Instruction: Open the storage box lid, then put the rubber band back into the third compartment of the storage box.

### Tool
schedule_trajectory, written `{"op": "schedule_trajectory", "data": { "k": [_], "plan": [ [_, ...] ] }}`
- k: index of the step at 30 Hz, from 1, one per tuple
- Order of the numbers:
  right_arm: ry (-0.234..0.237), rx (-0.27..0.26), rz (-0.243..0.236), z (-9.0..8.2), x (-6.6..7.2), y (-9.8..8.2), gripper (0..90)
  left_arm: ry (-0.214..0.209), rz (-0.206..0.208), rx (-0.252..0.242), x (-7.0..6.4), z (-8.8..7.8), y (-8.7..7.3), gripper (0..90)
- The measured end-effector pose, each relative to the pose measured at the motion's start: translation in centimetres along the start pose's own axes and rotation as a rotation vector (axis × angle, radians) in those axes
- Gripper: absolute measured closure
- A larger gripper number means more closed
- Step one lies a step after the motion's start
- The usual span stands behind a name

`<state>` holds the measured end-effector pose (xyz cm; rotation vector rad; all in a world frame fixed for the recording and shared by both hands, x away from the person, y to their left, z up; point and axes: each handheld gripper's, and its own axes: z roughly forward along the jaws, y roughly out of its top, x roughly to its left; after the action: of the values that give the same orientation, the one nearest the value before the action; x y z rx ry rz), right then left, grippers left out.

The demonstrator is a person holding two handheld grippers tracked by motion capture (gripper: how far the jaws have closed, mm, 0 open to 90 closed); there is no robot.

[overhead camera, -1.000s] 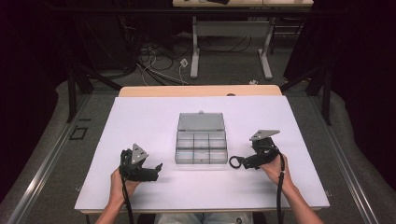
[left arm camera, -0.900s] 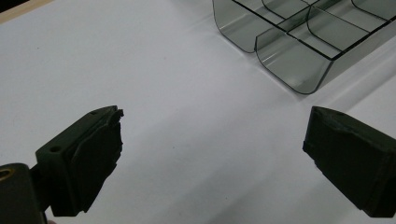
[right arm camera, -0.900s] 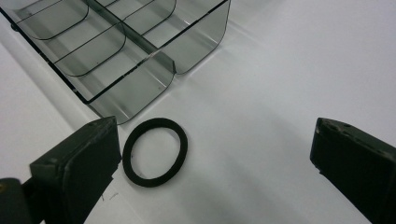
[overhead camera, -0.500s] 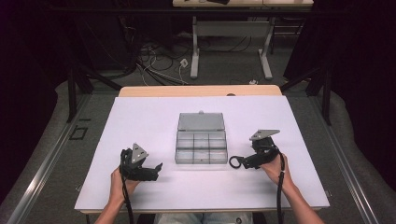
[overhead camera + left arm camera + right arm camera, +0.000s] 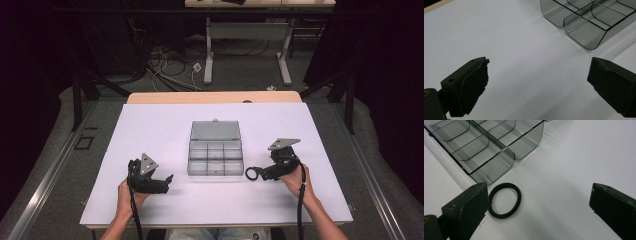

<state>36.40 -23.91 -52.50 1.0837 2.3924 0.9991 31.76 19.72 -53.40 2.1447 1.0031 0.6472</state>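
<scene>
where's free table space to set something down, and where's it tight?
Free: the wide strips of the white table left and right of the compartment box, and the front edge between the two forearms. Also the far strip behind the box's open lid. Tight: right of the box's near corner, where the black ring lies by the open right gripper. Left gripper is open too.

Almost nothing differs from a second ago. The right gripper (image 5: 263,173) sits a touch nearer the person and lower on the table, its grey plate and the black ring (image 5: 251,173) in front of it shifting with it. No other movement is visible.
</scene>
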Motion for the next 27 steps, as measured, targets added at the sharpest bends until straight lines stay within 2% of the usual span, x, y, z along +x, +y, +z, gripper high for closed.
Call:
{"op": "schedule_trajectory", "data": {
  "k": [9, 11, 12, 14, 18, 22, 26, 27],
  "plan": [
    [0.006, 0.024, -0.003, 0.06, 0.04, 0.0, 5.9, -0.006, 0.001, 0.006, -0.08, -0.03, 0.05, 2.5],
    [0.012, 0.024, -0.001, 0.16, 0.13, -0.03, 10.2, -0.005, 0.002, 0.005, -0.05, 0.0, 0.03, 2.4],
    [0.016, 0.024, -0.005, 0.28, 0.15, -0.02, 15.1, -0.01, -0.002, 0.005, -0.05, 0.03, -0.01, 2.4],
    [0.02, 0.038, -0.005, 0.27, 0.17, 0.02, 15.4, -0.01, -0.004, 0.003, -0.02, 0.04, -0.03, 2.4],
    [0.04, 0.064, -0.013, 0.42, 0.42, 0.01, 24.5, -0.01, 0.002, 0.006, 0.03, 0.04, -0.03, 2.4],
    [0.048, 0.058, -0.007, 0.45, 0.67, 0.01, 34.1, -0.008, 0.001, 0.008, 0.05, 0.03, -0.03, 2.4],
    [0.051, 0.075, -0.01, 0.22, 0.69, 0.1, 43.9, -0.009, 0.001, 0.009, 0.05, 0.02, -0.02, 2.4],
    [0.054, 0.056, -0.004, 0.27, 0.73, 0.04, 45.7, -0.009, 0.002, 0.009, 0.04, 0.03, -0.03, 2.4]
  ]
}}
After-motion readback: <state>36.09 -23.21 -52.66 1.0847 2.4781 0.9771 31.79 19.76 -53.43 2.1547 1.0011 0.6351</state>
